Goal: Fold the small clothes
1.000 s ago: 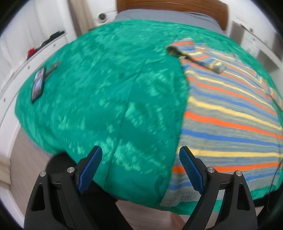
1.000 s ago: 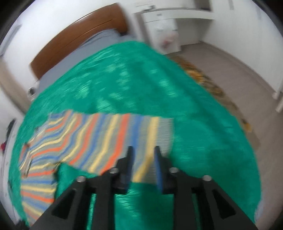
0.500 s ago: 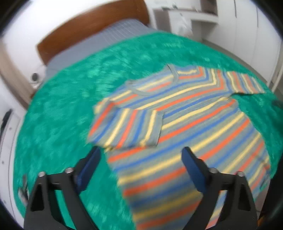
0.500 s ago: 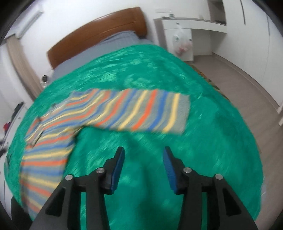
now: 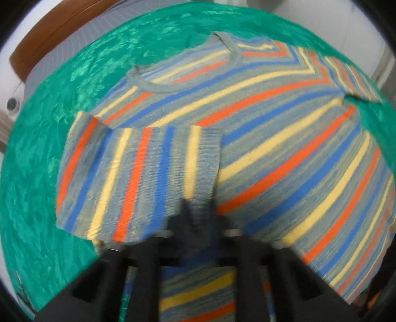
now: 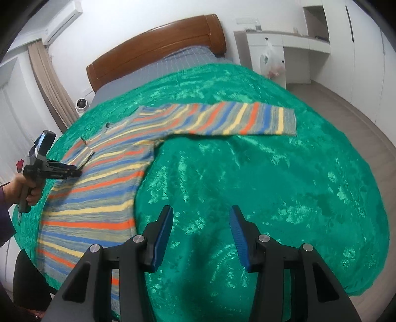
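Right gripper (image 6: pixel 200 232): black frame, blue ribbed pads (image 6: pixel 163 232), silver screws. Left hand (image 6: pixel 23 184): bare skin, dark purple sleeve at 9 o'clock.

White walls (image 6: pixel 153 22) enclose the bedroom. A brown wooden headboard (image 6: pixel 158 49) stands in the upper centre of the right wrist view, with grey checked bedding (image 6: pixel 163 67) below it and a shiny green bedspread (image 6: pixel 272 178) filling the middle. Beige curtains (image 6: pixel 49 84) hang at upper left beneath an air conditioner (image 6: pixel 61 21). White cabinets (image 6: pixel 284 47) occupy the upper right, above pale wood flooring (image 6: pixel 346 109).
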Demonstrator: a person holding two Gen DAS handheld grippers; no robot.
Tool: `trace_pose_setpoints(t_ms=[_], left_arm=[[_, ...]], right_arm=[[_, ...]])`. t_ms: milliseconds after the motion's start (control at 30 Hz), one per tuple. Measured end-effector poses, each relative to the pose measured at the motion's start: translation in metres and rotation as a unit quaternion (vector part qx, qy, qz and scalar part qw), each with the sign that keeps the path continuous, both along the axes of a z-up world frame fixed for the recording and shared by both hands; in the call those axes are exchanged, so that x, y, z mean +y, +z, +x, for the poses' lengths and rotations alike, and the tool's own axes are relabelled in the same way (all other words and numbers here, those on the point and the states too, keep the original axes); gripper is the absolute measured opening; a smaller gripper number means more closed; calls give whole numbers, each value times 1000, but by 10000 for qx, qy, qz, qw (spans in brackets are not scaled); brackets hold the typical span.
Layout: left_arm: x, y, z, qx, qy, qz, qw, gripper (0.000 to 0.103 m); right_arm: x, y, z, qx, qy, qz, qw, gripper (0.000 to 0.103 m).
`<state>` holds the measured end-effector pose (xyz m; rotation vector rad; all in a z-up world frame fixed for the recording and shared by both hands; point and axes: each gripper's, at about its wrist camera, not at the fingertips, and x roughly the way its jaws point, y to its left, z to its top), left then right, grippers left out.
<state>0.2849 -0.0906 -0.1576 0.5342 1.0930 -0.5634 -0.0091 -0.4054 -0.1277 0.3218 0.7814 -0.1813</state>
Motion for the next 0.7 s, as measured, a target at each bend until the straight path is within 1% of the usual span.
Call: trace_pose_setpoints(t_ms=[67, 133, 167, 200, 233, 267, 300, 333, 367, 467, 533, 633, 700], left_arm=[[12, 12, 5, -42, 253, -301, 9992, 3], [36, 34, 13, -151, 728, -835, 9937, 3], [53, 46, 18, -205, 1039, -1120, 9880, 3], [75, 58, 24, -285, 1455, -1399, 9790, 3], [99, 66, 30, -377, 1883, -1595, 9683, 3], [123, 71, 35, -473, 2343, -1716, 9557, 3], [150, 73, 40, -600, 2870, -1723, 9404, 3], [174, 72, 43, -722, 3305, -1619, 9270, 3], [200, 67, 47, -797, 3771, -1456, 9112, 3], [246, 49, 52, -796, 4513, -1068, 8824, 3], [267, 35, 51, -884, 4850, -718, 8671, 2], [283, 22, 49, -913, 5100, -505, 8538, 2], [292, 18, 48, -914, 5272, -485, 8434, 2]], right_arm=[[1, -1, 1, -5, -25, -16, 10000, 47], [1, 0, -2, -35, -72, 2, 10000, 47], [1, 0, -4, -54, -98, 10, 9999, 47], [1, 1, -7, -83, -121, 11, 9999, 47], [1, 2, -8, -116, -138, 3, 9998, 47], [1, 3, -10, -132, -145, -8, 9998, 47], [2, 4, -10, -148, -149, -19, 9998, 47], [3, 4, -10, -159, -142, -26, 9998, 47], [5, 4, -10, -161, -126, -30, 9998, 47], [11, 1, -8, -127, -55, -9, 9999, 47], [15, -1, -6, -79, 4, 8, 10000, 47], [22, -4, -4, -41, 56, -5, 10000, 47], [24, -6, -4, -15, 58, -49, 10000, 47]])
